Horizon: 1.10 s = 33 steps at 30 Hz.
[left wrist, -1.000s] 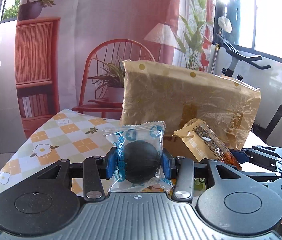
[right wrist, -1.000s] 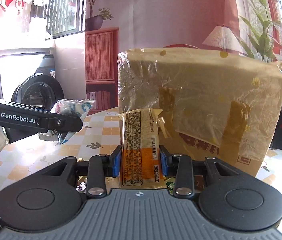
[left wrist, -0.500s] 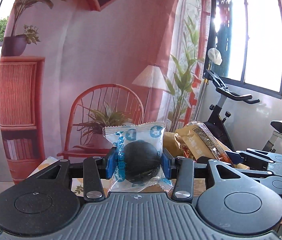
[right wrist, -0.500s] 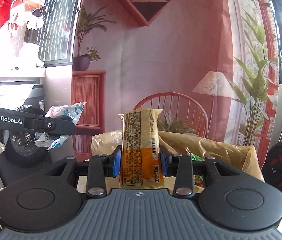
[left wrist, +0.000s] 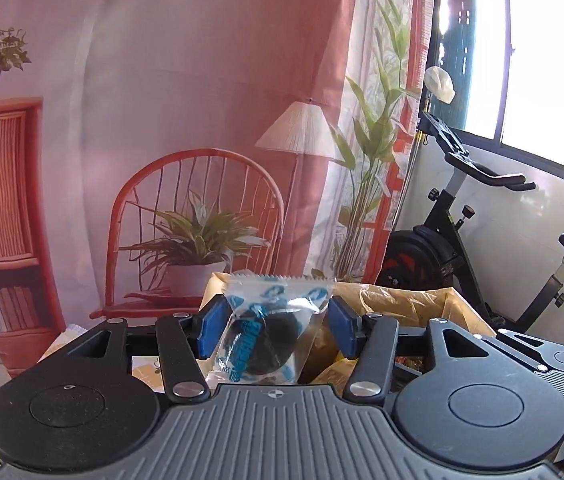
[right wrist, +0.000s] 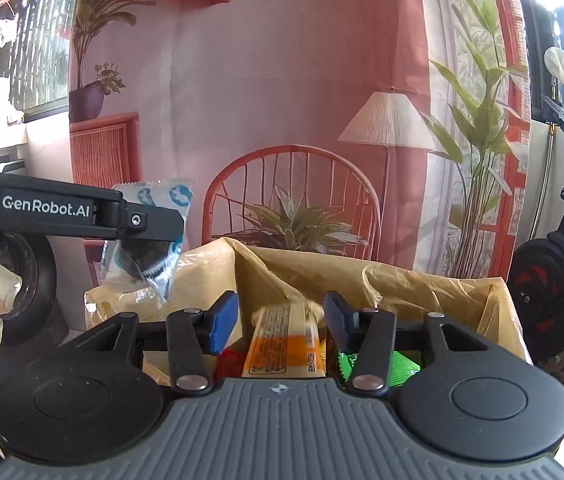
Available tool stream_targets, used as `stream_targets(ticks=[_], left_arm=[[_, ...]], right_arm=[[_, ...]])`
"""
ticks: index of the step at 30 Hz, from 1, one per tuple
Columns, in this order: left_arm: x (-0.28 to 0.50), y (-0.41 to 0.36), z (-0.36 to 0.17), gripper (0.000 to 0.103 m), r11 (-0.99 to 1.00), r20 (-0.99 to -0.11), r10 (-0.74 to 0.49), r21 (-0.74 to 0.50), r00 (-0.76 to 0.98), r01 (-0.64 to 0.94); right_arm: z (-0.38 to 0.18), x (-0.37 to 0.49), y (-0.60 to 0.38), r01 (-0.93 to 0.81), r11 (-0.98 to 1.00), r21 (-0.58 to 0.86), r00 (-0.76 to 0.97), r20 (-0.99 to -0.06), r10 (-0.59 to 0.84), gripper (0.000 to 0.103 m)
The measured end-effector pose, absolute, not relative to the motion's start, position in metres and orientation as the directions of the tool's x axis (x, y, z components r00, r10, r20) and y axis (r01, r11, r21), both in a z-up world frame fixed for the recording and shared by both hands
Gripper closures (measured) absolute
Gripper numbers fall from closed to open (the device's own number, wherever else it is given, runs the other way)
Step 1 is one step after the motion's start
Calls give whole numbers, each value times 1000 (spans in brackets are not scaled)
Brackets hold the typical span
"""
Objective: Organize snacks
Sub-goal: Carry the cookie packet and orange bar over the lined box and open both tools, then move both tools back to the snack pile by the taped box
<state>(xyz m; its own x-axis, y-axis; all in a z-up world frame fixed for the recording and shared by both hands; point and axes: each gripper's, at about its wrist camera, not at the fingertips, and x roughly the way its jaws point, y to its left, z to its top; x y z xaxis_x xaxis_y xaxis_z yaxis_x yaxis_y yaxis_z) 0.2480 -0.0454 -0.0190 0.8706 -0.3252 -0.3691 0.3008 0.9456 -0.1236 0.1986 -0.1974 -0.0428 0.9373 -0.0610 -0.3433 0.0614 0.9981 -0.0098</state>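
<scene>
Left wrist view: the left gripper (left wrist: 273, 322) is spread open, its blue pads clear of the clear-wrapped dark round cookie packet (left wrist: 267, 336) tilting between them, above the open plastic-lined cardboard box (left wrist: 410, 304).

Right wrist view: the right gripper (right wrist: 279, 322) is also open, and the yellow-and-orange snack bar packet (right wrist: 284, 344) sits blurred between its pads over the box (right wrist: 422, 284), where red and green wrappers (right wrist: 402, 366) lie.
</scene>
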Motion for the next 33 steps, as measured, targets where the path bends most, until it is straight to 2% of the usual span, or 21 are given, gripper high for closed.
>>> stream_targets(ticks=[9, 16, 23, 30, 33], left_arm=[[229, -11, -29, 44, 953, -393, -302, -122, 869, 276], [176, 38, -58, 44, 954, -488, -292, -92, 822, 284], [134, 87, -108, 44, 964, -613, -238, -57, 754, 259], [119, 98, -157, 47, 949, -713, -300, -160, 633, 270], [120, 92, -175, 57, 951, -757, -264, -103, 598, 290]], right_arm=[[-36, 157, -183, -2, 1000, 17, 955, -297, 7, 45], [-54, 116, -161, -42, 995, 86, 954, -293, 66, 45], [-114, 107, -133, -57, 981, 183, 904, -407, 128, 45], [-160, 116, -95, -145, 985, 96, 825, -538, 174, 46], [-171, 117, -87, -159, 983, 91, 800, -572, 182, 46]])
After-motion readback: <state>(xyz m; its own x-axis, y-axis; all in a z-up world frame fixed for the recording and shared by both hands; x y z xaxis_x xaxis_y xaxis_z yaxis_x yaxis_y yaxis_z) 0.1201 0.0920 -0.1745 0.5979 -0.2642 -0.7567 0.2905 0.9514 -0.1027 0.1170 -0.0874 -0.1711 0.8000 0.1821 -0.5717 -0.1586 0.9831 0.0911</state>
